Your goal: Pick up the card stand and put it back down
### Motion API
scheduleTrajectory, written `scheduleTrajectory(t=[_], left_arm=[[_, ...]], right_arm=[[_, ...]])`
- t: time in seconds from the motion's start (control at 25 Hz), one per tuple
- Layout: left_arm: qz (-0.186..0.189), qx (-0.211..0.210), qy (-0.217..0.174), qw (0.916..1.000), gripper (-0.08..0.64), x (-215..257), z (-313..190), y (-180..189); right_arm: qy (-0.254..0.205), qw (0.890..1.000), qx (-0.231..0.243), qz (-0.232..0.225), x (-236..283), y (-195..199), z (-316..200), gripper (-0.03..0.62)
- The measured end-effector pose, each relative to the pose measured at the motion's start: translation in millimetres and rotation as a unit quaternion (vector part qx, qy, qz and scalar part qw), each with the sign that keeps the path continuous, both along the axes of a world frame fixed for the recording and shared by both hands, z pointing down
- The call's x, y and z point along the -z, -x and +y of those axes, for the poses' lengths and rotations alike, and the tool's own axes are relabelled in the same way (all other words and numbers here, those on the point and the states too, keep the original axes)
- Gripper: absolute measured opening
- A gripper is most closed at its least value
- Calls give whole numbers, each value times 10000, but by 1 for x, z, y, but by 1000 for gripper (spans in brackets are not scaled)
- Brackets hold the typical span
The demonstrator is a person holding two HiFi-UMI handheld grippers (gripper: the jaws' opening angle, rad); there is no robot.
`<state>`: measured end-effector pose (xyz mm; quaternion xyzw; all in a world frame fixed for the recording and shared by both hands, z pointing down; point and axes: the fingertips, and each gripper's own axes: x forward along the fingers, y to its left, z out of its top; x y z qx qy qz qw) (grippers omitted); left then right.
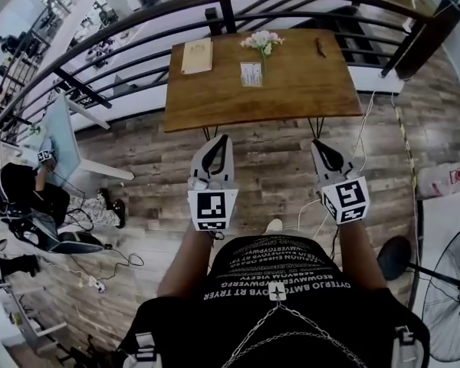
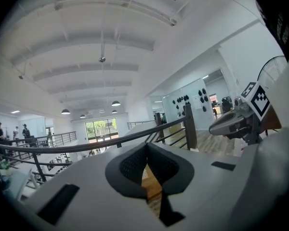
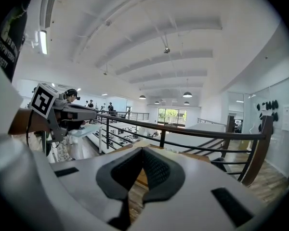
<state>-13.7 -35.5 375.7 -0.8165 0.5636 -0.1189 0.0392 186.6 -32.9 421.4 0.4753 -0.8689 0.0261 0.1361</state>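
The left gripper and right gripper are clenched empty; print on the card stand is unreadable.

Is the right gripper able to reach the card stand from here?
Probably not yet: the right gripper hangs shut over the floor, short of the table, and the card stand sits mid-table. Nothing blocks the way.

The person wears a black short-sleeved T-shirt with rows of white lettering and a thin chain, low centre of frame. The left gripper and right gripper are pale grey with black-and-white marker cubes.
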Motion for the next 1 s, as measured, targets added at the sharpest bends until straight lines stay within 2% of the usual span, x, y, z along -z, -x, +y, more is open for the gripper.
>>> scheduleTrajectory(t=[0.36, 0.6, 1.0], left_arm=[[-110, 307, 75, 9994, 25, -6, -4, 15], [-146, 244, 102, 9995, 25, -11, -19, 17], [-89, -16, 140, 9999, 25, -14, -82, 21]], right_arm=[[-75, 9998, 130, -92, 4, -5, -19, 15], [-23, 9999, 113, -115, -2, 2, -33, 15], [105, 9999, -74, -41, -6, 14, -81, 15]])
